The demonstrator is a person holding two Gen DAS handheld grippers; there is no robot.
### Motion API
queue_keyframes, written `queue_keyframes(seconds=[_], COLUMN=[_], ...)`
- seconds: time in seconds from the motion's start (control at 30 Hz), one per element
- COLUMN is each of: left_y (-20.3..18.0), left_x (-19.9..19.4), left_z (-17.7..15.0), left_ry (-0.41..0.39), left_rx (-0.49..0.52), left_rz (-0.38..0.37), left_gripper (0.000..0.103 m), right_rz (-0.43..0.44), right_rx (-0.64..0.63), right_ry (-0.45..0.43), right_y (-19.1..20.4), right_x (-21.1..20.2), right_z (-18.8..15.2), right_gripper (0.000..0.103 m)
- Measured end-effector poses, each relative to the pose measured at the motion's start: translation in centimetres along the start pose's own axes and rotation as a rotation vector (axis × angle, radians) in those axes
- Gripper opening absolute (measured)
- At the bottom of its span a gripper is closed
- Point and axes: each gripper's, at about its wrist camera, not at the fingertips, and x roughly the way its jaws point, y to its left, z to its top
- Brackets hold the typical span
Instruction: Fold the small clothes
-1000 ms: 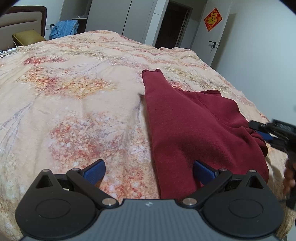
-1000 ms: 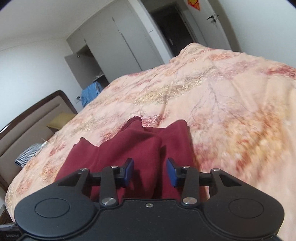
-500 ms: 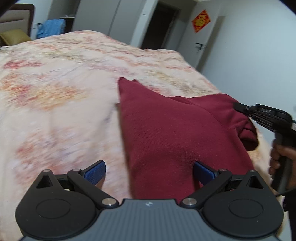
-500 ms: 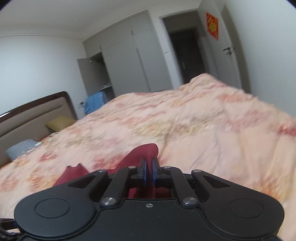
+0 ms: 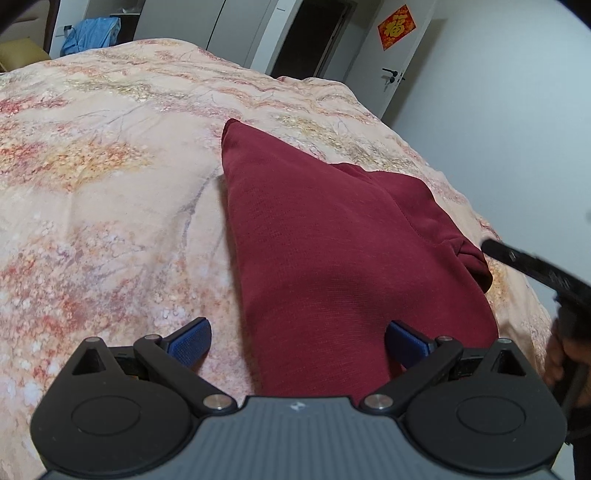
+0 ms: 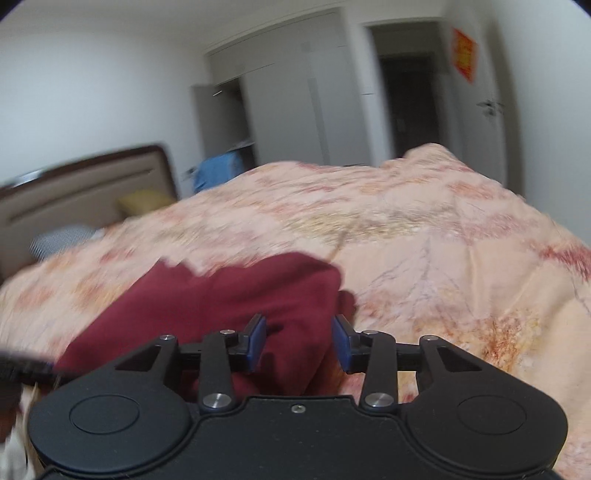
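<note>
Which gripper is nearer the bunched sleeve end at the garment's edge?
Right. The right gripper sits open just off the bunched sleeve end, its tip visible beside it. The left gripper is open over the dark red garment's near hem, farther away.

Dark red garment [image 5: 332, 240] plain all over, bedspread [image 5: 110, 166] peach with a red, orange and yellow blossom pattern, gripper pads [image 5: 190, 341] blue on black frames, blue cloth [image 5: 92, 35] by grey wardrobe [image 6: 306, 92], mustard pillow [image 6: 142, 201], red door hanging [image 5: 396, 26]
</note>
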Motion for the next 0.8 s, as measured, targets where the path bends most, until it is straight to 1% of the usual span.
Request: queue_keyframes(seconds=[0.1, 0.13, 0.17, 0.23, 0.27, 0.3, 0.4, 0.47, 0.53, 0.6, 0.67, 0.73, 0.77, 0.8], left_y=[-0.1, -0.2, -0.2, -0.3, -0.3, -0.2, 0.0, 0.3, 0.7, 0.9, 0.9, 0.9, 1.0, 0.9], left_x=[-0.1, -0.2, -0.2, -0.5, -0.6, -0.8, -1.3, -1.5, -1.6, -1.7, -1.7, -1.7, -1.7, -1.7], left_z=[-0.1, -0.1, -0.1, -0.2, -0.2, -0.3, -0.3, -0.4, -0.5, -0.6, -0.5, -0.5, -0.5, -0.6], left_ry=[0.004, 0.005, 0.007, 0.01, 0.011, 0.012, 0.014, 0.013, 0.018, 0.021, 0.024, 0.024, 0.023, 0.022], left_rx=[0.003, 0.002, 0.002, 0.004, 0.006, 0.007, -0.004, -0.011, -0.018, -0.02, -0.017, -0.018, -0.021, -0.022], left_rz=[0.004, 0.006, 0.008, 0.013, 0.016, 0.022, 0.036, 0.041, 0.042, 0.04, 0.044, 0.048, 0.048, 0.05], left_gripper=[0.103, 0.103, 0.103, 0.103, 0.103, 0.103, 0.103, 0.103, 0.103, 0.103, 0.103, 0.103, 0.103, 0.103], right_rz=[-0.018, -0.034, -0.041, -0.022, -0.026, -0.04, -0.08, -0.11, -0.142, -0.153, -0.149, -0.147, -0.148, -0.146], right_rx=[-0.11, -0.124, -0.12, -0.104, -0.111, -0.133, -0.232, -0.283, -0.324, -0.313, -0.272, -0.252, -0.243, -0.227], right_ry=[0.037, 0.047, 0.055, 0.048, 0.04, 0.037, 0.002, 0.004, 0.032, 0.052, 0.041, 0.014, -0.001, -0.018], right_y=[1.4, 1.6, 1.7, 1.7, 1.9, 2.2, 3.7, 4.4, 4.6, 4.2, 4.0, 4.2, 4.5, 4.6], right_x=[0.1, 0.5, 0.8, 0.9, 0.9, 0.8, -0.4, -1.0, -0.6, -0.1, -0.4, -1.1, -1.5, -2.0], right_z=[-0.5, -0.6, -0.7, -0.5, -0.4, -0.4, -1.0, -2.1, -3.5, -4.4, -4.1, -3.6, -3.3, -3.1], right_gripper=[0.041, 0.041, 0.039, 0.03, 0.013, 0.009, 0.008, 0.008, 0.008, 0.011, 0.013, 0.019, 0.03, 0.042])
